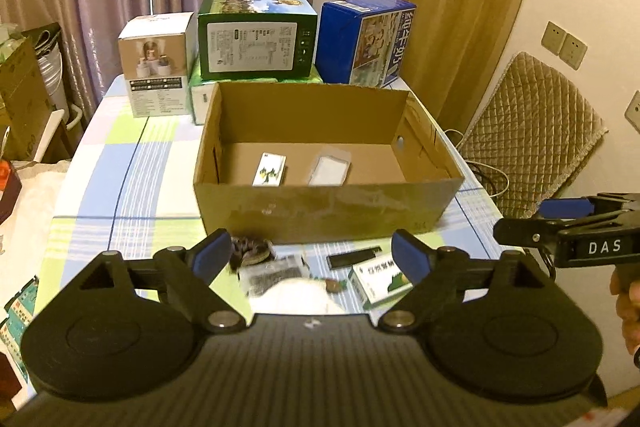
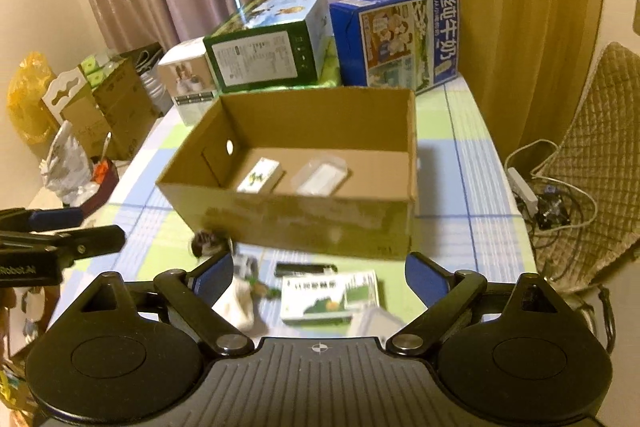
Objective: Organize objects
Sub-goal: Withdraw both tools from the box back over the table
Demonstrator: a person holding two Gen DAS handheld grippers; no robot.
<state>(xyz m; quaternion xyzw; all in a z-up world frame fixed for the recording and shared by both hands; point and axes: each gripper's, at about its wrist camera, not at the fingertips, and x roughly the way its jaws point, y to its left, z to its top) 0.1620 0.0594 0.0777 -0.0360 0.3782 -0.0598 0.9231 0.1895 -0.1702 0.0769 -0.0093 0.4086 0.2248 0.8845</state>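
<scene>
Both tools, left tool (image 1: 312,259) and right tool (image 2: 318,277), hover spread wide and empty over loose items on the counter (image 1: 120,163), facing the open cardboard box (image 1: 320,211) that already collects two small packets

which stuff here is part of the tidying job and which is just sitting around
Job: cardboard box, small carton and clear packet already inside it, green-and-white carton, black lighter, white cloth.
Just lying about: blue milk carton, green carton, quilted chair.
</scene>
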